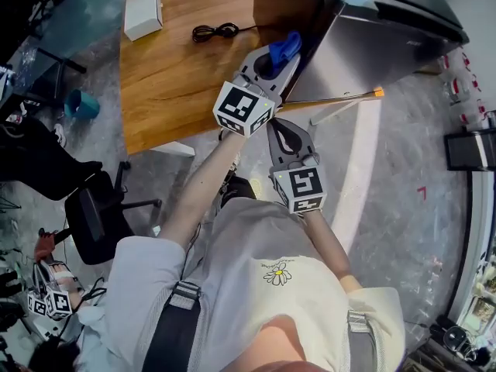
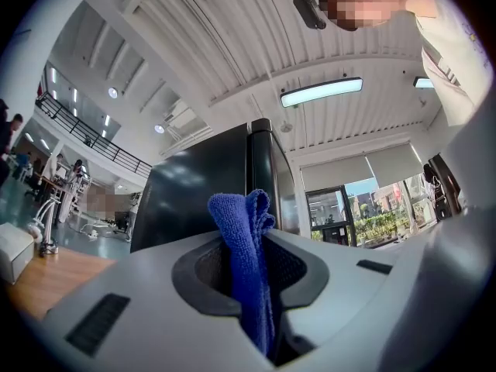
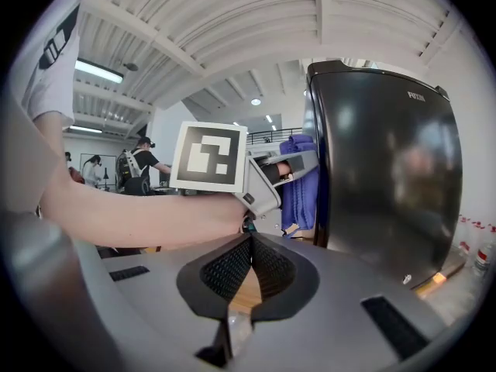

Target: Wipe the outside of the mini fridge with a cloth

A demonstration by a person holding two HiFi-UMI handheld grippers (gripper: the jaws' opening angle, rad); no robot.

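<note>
Left gripper (image 1: 279, 55) is clamped tight on the blue cloth (image 2: 246, 254), its folded end poking out ahead of the jaws, ready to rub the mini fridge (image 2: 203, 188) just in front. Right gripper (image 3: 249, 246) is pinched together on nothing and hangs behind the left one, out of the way, I'd judge.

Bright, even light from ceiling strip lamps (image 2: 321, 91). Soft reflections on the glossy black fridge (image 3: 387, 169). Both gripper views bend strongly, with black corners.
</note>
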